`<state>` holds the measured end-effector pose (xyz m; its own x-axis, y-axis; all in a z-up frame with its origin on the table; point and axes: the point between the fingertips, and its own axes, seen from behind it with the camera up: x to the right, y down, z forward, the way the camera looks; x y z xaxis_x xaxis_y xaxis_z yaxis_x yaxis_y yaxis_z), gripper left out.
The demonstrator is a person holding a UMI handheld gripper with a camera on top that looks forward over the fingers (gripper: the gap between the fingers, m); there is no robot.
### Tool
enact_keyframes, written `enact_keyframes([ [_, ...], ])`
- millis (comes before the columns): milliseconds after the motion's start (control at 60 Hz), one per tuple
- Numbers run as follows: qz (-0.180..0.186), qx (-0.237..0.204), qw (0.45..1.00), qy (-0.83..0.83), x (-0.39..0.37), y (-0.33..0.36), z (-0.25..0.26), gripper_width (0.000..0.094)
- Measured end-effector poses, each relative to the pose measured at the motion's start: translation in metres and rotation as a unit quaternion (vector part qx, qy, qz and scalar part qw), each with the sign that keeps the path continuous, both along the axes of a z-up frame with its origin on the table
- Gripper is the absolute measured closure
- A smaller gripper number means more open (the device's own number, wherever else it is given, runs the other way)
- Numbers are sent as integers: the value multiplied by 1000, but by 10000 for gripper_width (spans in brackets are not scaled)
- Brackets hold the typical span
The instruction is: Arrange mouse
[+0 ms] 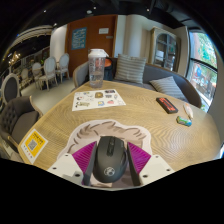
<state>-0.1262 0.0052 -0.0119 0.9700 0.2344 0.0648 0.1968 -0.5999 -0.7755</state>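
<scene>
A black computer mouse (108, 162) sits between my gripper's (109, 163) two fingers, its buttons and scroll wheel pointing away from me. Both magenta pads (82, 160) press against its sides, so the gripper is shut on it. The mouse is held above the near edge of a round wooden table (130, 118). A white mouse mat with a printed pattern (108, 130) lies on the table just ahead of the fingers.
On the table lie a printed sheet (98, 98) at the far side, a yellow card (35, 144) near left, a dark flat object (166, 104) and a small green one (184, 121) at the right. A clear dispenser (96, 64) and chairs (50, 70) stand beyond.
</scene>
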Motion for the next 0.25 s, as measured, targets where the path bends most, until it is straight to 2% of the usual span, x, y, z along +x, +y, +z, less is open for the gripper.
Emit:
enact_keyframes([
  [50, 5, 3, 1000, 11, 3, -8, 6, 155],
  [83, 9, 12, 1000, 16, 6, -14, 13, 78],
  [250, 11, 43, 999, 23, 36, -62, 41, 70],
])
